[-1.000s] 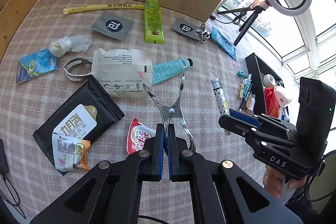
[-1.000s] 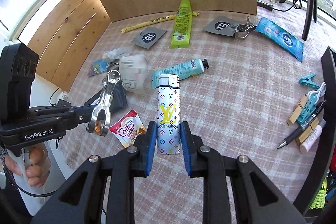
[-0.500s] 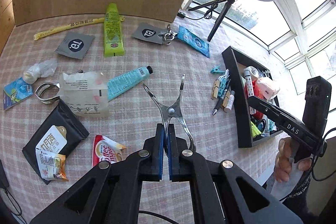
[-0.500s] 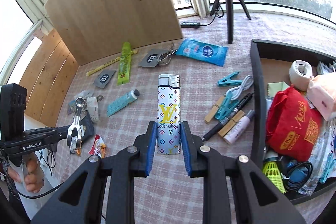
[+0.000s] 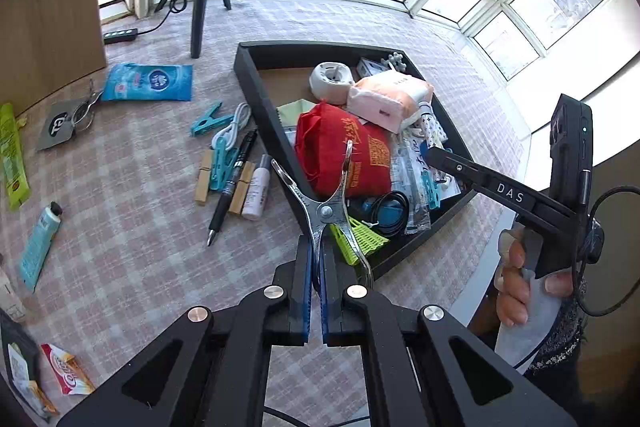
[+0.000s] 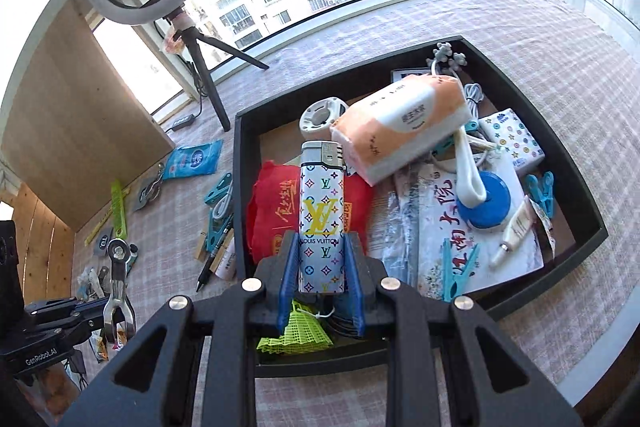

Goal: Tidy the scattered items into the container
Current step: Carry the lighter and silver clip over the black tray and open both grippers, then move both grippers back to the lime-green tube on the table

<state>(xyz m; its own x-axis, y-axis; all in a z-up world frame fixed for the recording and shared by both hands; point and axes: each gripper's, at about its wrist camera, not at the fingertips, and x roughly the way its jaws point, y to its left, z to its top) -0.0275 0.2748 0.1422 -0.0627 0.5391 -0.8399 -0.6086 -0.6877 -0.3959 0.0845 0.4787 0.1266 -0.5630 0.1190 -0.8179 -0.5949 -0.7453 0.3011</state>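
Presently the left gripper (image 5: 316, 279) has its fingers pressed together on one handle of a metal clip (image 5: 326, 203), whose two prongs splay forward over the near wall of the black tray (image 5: 260, 95). The right gripper (image 6: 320, 267) has its fingers clamped on the lower body of a patterned lighter (image 6: 322, 211), which stands out straight ahead between them, metal cap farthest from the fingers, over the tray's contents above a red bag (image 6: 272, 211). The tray sits on the checked worktop (image 5: 120, 187). A pen (image 5: 234, 183), pegs (image 5: 210, 119) and a blue packet (image 5: 148, 81) lie on the worktop beside the tray.
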